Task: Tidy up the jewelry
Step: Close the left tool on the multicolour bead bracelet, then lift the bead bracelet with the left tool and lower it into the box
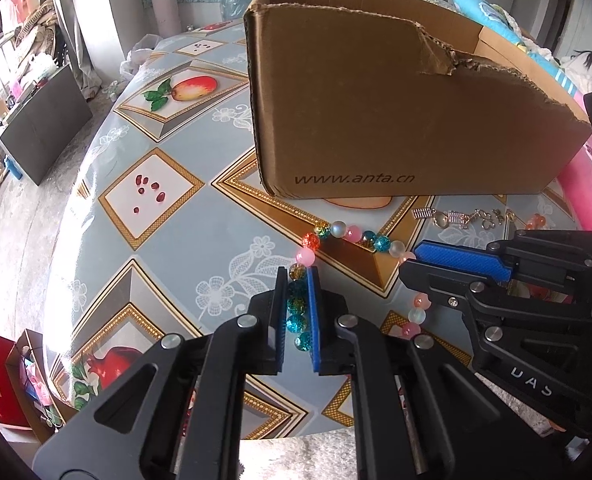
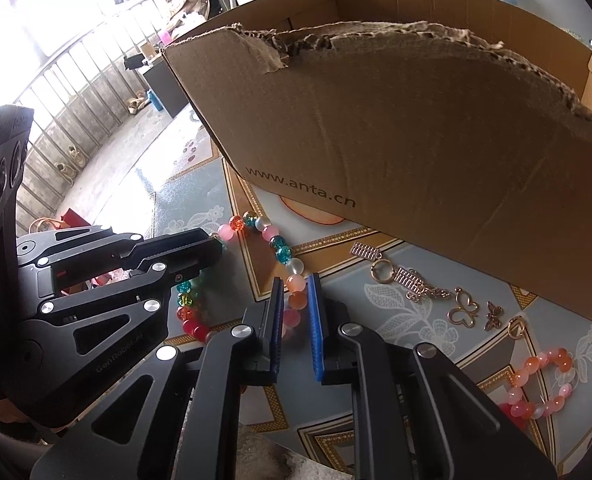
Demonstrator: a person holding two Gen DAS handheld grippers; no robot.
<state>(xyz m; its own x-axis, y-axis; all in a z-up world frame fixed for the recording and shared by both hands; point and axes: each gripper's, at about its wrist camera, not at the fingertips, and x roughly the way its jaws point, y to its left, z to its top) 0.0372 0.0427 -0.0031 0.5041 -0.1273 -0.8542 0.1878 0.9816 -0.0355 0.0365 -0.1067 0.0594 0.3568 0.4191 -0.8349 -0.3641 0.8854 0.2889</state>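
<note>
We are pinching the beaded necklace [image 1: 338,231] on the table [image 1: 168,248]: left gripper [image 1: 297,280] clamping teal beads, right gripper [image 2: 296,286] clamping pink ones. Only the right view is showing gold charms [image 2: 462,306] and the pink bracelet [image 2: 544,380] beside the cardboard box [image 2: 416,128].

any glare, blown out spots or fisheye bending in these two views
Left wrist view: window light washes out the tablecloth at its left edge, and the cardboard box bows under fisheye bending. Right wrist view: the window at upper left is blown out white, glare whitens the floor below it, and dark vignette fills the corners; the beaded bracelet stays sharp.
</note>
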